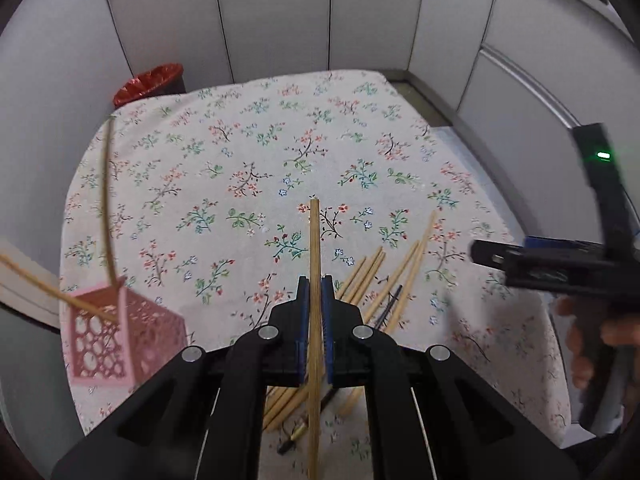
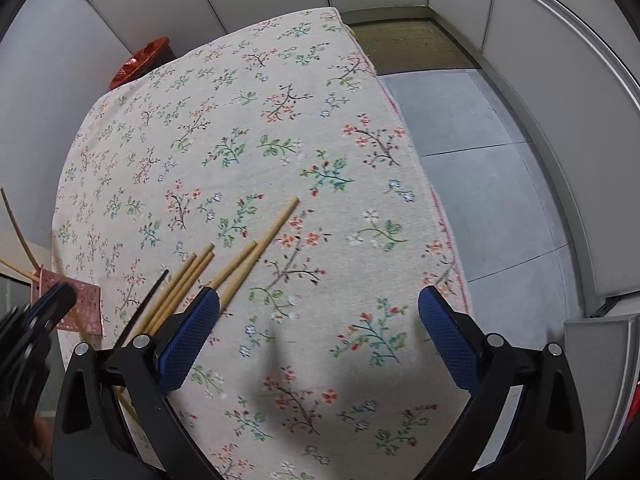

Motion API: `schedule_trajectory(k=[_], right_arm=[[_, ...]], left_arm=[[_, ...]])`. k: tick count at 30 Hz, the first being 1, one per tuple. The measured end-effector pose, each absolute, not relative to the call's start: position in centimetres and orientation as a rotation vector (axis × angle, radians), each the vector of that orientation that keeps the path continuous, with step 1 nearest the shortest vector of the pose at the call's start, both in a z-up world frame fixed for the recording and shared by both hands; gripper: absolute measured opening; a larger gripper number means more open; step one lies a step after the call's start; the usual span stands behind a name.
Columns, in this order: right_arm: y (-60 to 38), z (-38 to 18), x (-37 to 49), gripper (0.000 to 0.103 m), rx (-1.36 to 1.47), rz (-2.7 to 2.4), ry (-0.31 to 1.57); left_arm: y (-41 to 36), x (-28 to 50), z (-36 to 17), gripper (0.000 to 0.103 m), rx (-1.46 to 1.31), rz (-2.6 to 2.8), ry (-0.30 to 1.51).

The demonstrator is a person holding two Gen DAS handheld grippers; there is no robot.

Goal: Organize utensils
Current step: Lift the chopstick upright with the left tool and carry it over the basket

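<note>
Clamped between the blue pads of the left gripper (image 1: 315, 292), one wooden chopstick (image 1: 314, 248) points toward twelve o'clock above the flowered tablecloth (image 1: 240, 152). At nine o'clock a pink lattice basket (image 1: 116, 340), blurred, holds two chopsticks (image 1: 105, 200) leaning out. Loose chopsticks (image 1: 384, 276) lie at four o'clock, partly hidden under the fingers. Farther right, the right gripper (image 2: 318, 332) gapes wide, empty, over cloth; a dark stick (image 2: 146, 300) is hard to identify.
</note>
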State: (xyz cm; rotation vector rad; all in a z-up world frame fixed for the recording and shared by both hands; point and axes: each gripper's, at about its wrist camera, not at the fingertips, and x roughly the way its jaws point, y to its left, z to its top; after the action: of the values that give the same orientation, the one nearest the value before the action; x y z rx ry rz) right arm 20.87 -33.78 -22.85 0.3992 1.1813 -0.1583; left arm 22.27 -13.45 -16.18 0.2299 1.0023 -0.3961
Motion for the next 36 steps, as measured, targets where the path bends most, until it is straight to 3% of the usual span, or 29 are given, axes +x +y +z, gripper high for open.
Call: schedule_trajectory(k=[5,7,9,12,18,22,25,30,36], right_arm=[[-32.9,-23.7,22.3,0.079,0.423,-0.152,1.188],[-32.7,-24.3,22.9,0.070,0.432,-0.155,1.188],[-32.9,-24.9,23.6,0.053,0.453,-0.172,1.187],[-33.4,-25.5,24.3,0.041,0.507,-0.199,1.173],[-32.9,-26.9,26.0,0.036,0.545,-0.217,1.158],[-31.0,-27.2,26.9,0.033,0.416,-0.276,1.167],[-29.8,-27.2,27.0,0.022,0.299,-0.333,1.174],[-30.5,-27.1,26.2,0.004,0.334,-0.282,1.169],[-31.1,-25.5,24.3,0.004,0.392,-0.193,1.138]], left_arm=[[-11.2,19.5,-14.1,0.006,0.193,-0.391,0.940],[-10.3,18.8,-13.8,0.006,0.179,-0.391,0.928],[-9.7,18.4,-13.5,0.006,0.169,-0.399,0.915],[-9.0,18.0,-13.2,0.006,0.184,-0.400,0.896],[-8.3,18.1,-13.3,0.006,0.178,-0.399,0.898],[-8.0,17.8,-13.1,0.006,0.187,-0.401,0.885],[-7.6,17.8,-13.3,0.006,0.186,-0.397,0.891],[-6.6,17.8,-13.5,0.006,0.176,-0.380,0.892],[-5.7,17.0,-13.0,0.006,0.171,-0.366,0.867]])
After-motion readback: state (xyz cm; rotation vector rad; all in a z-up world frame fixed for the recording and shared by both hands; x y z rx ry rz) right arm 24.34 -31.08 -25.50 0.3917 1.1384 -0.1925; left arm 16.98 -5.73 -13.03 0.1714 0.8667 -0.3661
